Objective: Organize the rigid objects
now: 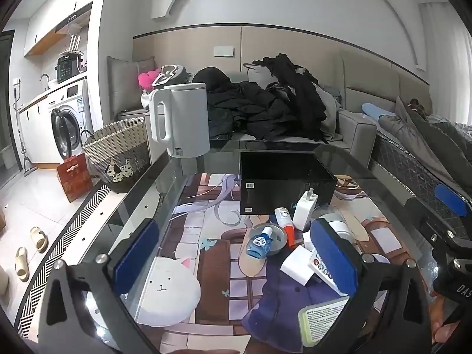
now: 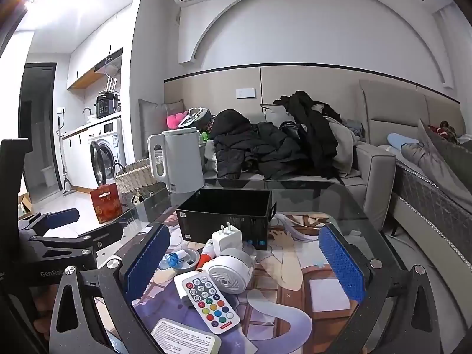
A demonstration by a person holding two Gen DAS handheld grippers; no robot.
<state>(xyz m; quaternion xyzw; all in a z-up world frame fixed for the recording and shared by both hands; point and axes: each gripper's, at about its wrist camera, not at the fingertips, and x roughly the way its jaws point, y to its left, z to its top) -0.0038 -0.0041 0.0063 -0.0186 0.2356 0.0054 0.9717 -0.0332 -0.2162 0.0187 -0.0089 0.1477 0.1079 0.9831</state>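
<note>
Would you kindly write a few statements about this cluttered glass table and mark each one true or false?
1. The black rectangular box is open on top. True.
2. The white electric kettle lies on its side. False: it stands upright.
3. The right tool is open and holds nothing. True.
4. The white remote with coloured buttons is inside the box. False: it lies on the table in front of it.
5. The left tool grips the white plug charger. False: it is open and empty.
</note>
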